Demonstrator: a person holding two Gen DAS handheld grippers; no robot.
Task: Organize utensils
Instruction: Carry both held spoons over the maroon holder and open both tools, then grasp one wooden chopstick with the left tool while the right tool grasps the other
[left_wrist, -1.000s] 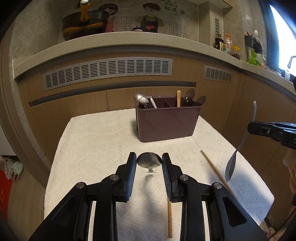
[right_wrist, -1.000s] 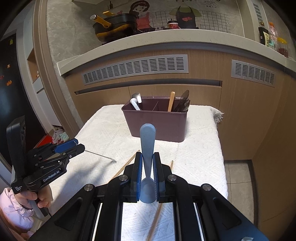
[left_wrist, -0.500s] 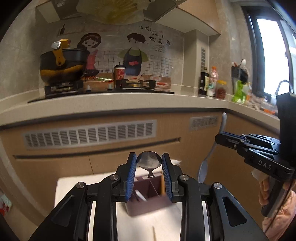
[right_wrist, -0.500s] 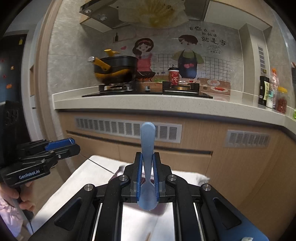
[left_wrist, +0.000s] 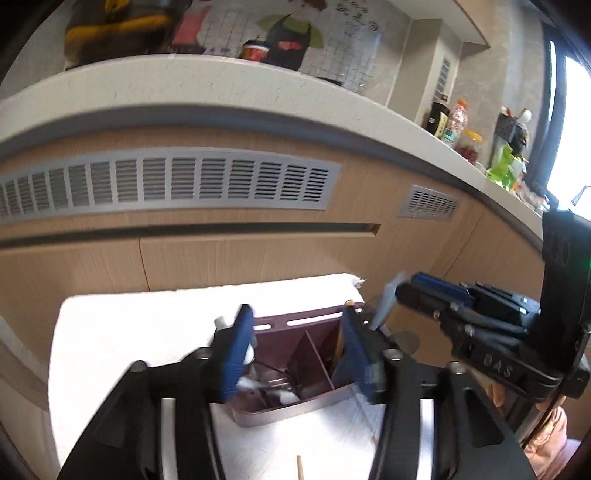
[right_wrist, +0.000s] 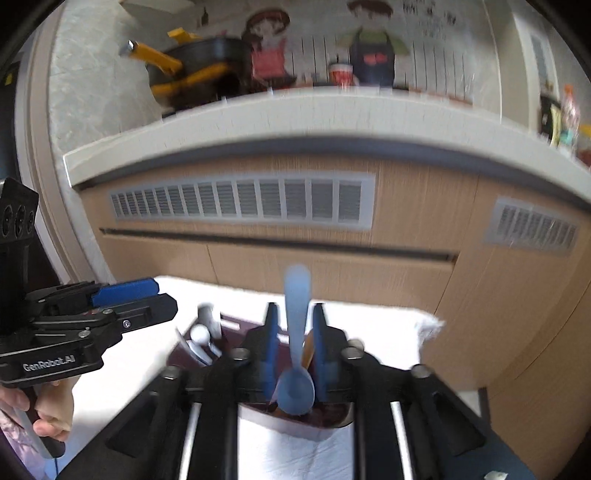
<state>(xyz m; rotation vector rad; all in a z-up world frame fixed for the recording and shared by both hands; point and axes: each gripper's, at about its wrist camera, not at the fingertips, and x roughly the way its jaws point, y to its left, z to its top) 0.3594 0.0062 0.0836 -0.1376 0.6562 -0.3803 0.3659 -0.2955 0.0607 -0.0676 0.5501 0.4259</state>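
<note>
The maroon utensil caddy stands on the white cloth, right under both grippers. My left gripper hangs over its middle compartments, its jaws opening with nothing between them; the metal spoon is out of sight. My right gripper is over the caddy's right end, jaws opening. The blue spoon stands upright between the pads, bowl down at the caddy's mouth, with a thin gap on each side. In the left wrist view the right gripper shows beside the spoon's handle.
White-handled spoons lie in the caddy's left compartment. A wooden chopstick lies on the white cloth in front. The wooden cabinet front with vents rises just behind the table. A hand holds the left gripper's handle.
Both grippers moved forward over the caddy. The left jaws spread and the metal spoon left them. The right jaws loosened around the blue spoon, which has slid lower.
</note>
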